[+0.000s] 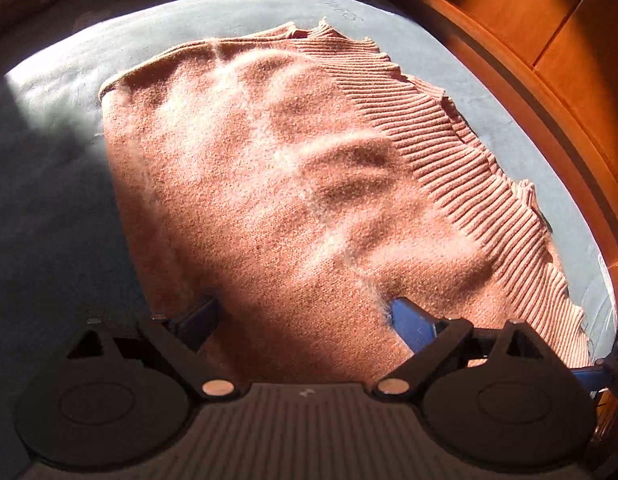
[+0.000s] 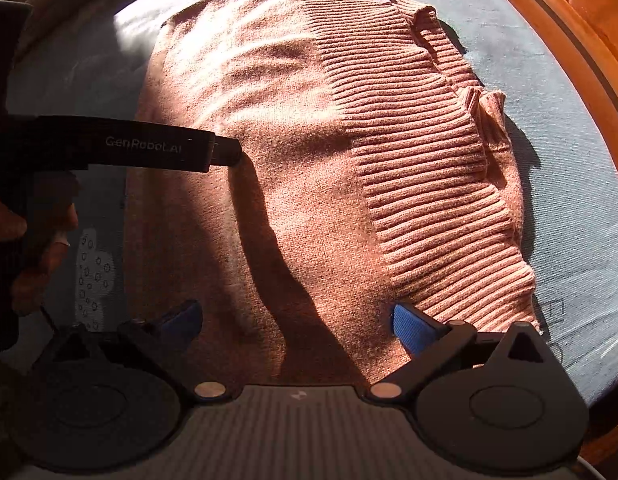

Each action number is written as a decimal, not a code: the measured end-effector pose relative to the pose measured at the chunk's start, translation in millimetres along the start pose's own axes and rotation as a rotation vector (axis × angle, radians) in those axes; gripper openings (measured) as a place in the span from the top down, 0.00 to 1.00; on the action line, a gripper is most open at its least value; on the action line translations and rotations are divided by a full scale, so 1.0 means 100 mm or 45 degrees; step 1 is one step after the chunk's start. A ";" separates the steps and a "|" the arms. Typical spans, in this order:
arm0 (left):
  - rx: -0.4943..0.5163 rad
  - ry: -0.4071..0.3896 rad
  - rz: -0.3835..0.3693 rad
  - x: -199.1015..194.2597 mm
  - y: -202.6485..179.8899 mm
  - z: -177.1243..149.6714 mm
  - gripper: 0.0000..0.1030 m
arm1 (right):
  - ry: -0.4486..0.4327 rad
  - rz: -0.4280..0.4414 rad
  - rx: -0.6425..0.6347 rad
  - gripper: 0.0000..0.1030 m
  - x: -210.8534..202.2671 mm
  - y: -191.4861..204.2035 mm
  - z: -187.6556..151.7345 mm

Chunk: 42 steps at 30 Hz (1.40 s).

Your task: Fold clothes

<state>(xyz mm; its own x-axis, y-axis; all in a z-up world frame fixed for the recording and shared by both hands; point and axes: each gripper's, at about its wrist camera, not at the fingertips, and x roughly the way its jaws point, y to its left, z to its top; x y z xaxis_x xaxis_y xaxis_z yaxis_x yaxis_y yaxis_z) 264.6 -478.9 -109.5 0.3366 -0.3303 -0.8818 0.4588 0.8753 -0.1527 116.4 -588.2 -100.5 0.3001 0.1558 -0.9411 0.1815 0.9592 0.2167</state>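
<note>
1. Left wrist view: a pink knitted sweater (image 1: 277,184) lies spread on a grey-blue cloth surface (image 1: 53,216), with a wooden frame (image 1: 541,52) curving along the far side. The left hand-held gripper (image 1: 305,316) has its blue-padded fingers (image 1: 409,324) wide apart, straddling the near edge of the knit and pinching nothing. A ribbed band (image 1: 461,184) runs along the right edge, frilled and slightly lifted.

2. Right wrist view: the same sweater (image 2: 293,184) shows a second ribbed layer (image 2: 481,120) bunched over the first at the right, so it looks partly doubled over; whether that is a made fold or loose bunching I cannot tell. The right hand-held gripper (image 2: 297,320) is also spread open over the near edge, empty. The left tool reaches in from the left, its tip resting on the fabric, a hand (image 2: 37,240) behind it.

3. Handling: the knit looks soft, light and fuzzy, likely to sag and stretch. I would take it at an edge, since the ribbed hem gives firmer purchase.
</note>
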 end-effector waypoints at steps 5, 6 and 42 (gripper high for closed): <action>-0.063 -0.087 0.004 -0.13 0.06 -0.03 0.09 | -0.030 -0.009 0.009 0.00 -0.01 0.00 -0.03; -0.064 -0.114 0.007 -0.18 0.07 -0.03 0.09 | -0.058 -0.008 0.017 0.00 -0.05 0.00 -0.04; -0.209 -0.463 0.689 -4.15 1.00 -0.41 0.01 | -0.412 0.100 -0.286 0.00 -2.61 1.81 0.79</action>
<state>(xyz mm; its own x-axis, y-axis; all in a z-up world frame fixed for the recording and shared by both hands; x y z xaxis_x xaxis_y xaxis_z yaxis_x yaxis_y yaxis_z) 137.3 -239.8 223.0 0.7529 0.0973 -0.6509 0.0260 0.9838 0.1772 144.8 -474.3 204.6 0.5912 0.1826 -0.7856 -0.0524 0.9807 0.1885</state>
